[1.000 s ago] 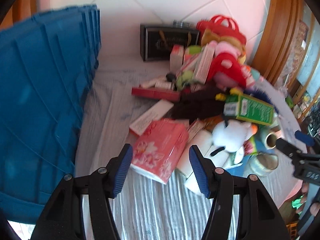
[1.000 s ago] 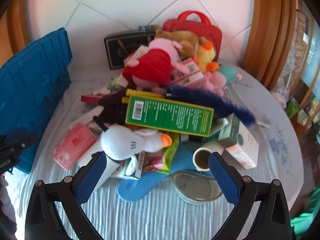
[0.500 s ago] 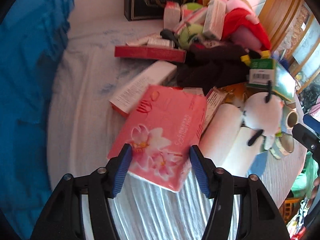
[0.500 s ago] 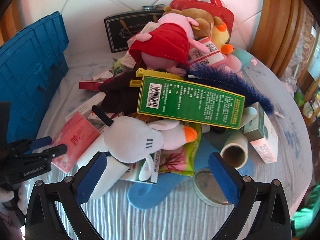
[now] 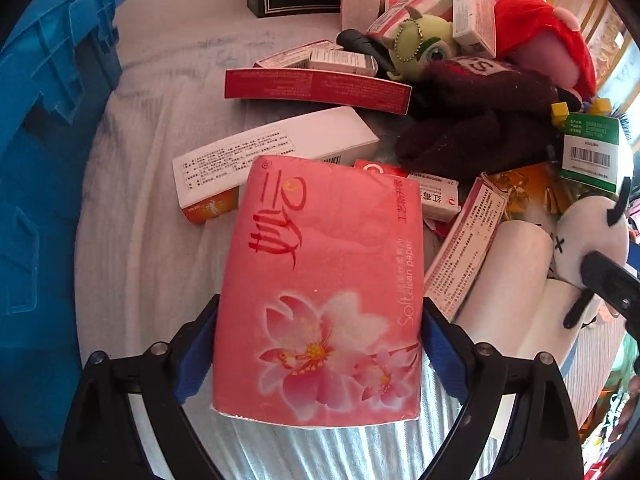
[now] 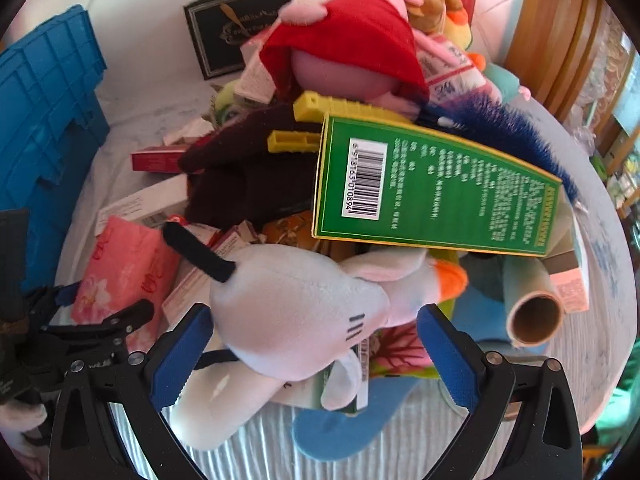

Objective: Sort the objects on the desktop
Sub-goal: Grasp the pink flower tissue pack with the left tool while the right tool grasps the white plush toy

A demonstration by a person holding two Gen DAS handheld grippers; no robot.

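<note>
- The left claw (image 5: pixel 318 354) points steeply down over a pink tissue pack (image 5: pixel 320 288). Its jaws are opening, with the pack's near end between the two blue pads (image 5: pixel 196 354). The pads sit just at the pack's sides, and whether they touch it I cannot tell.
- The tissue pack lies flat on the white ribbed cloth (image 5: pixel 152 240) that covers the worktop, at the near left edge of a heap of mixed things.
- Its far end overlaps a long white box (image 5: pixel 276 144) with an orange end; beyond that lies a long red box (image 5: pixel 316 90).
- A blue plastic crate (image 5: pixel 44 152) stands to the left, apart from the pack.
- To the right of the pack are small printed cartons (image 5: pixel 466 246), a dark brown plush (image 5: pixel 476 120) and a white paper roll (image 5: pixel 516 268).
- The right claw (image 6: pixel 312 360) stands spread wide, clamped on nothing. A white plush toy (image 6: pixel 296 300) with black ears and an orange beak lies between its blue fingers (image 6: pixel 180 360), which are not pressing on it.
- Just behind the plush, a green box (image 6: pixel 436 192) with a barcode rests tilted on top of the heap, a blue bristle brush (image 6: pixel 516 128) behind it.
- A red-and-pink plush (image 6: pixel 344 52) crowns the heap, in front of a black gift bag (image 6: pixel 218 32).
- A cardboard tube (image 6: pixel 534 316) and a blue foam piece (image 6: pixel 352 424) lie on the cloth to the right of and below the white plush.
</note>
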